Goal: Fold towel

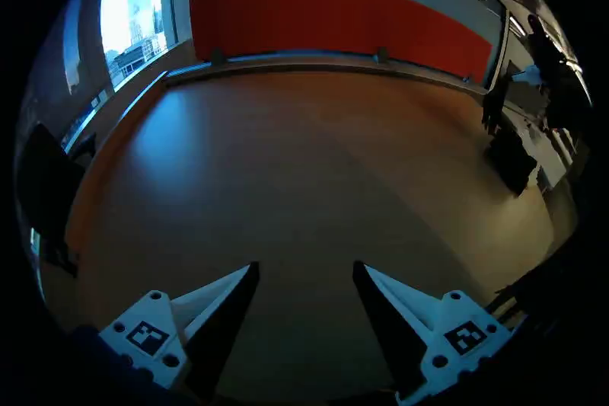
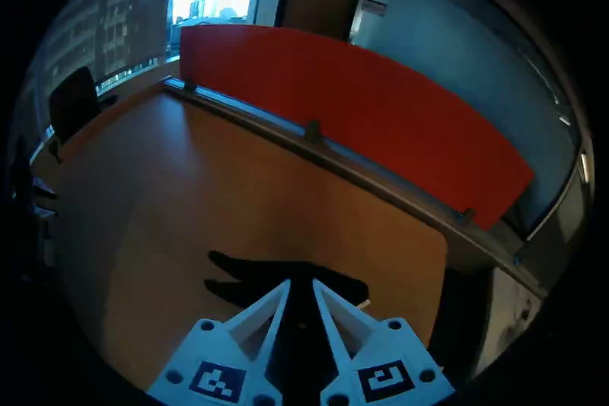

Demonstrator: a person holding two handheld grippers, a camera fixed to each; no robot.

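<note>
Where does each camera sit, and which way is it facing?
Left gripper view: rides the left gripper, low over the wooden table, facing the red divider; its open fingers show.
Right gripper view: rides the right gripper, facing the divider at an angle; its fingers show, closed on a dark towel.
Both show the table, the red divider and a window.

Dark towel (image 2: 245, 281), crumpled, lying on wooden table (image 2: 183, 177)
</note>
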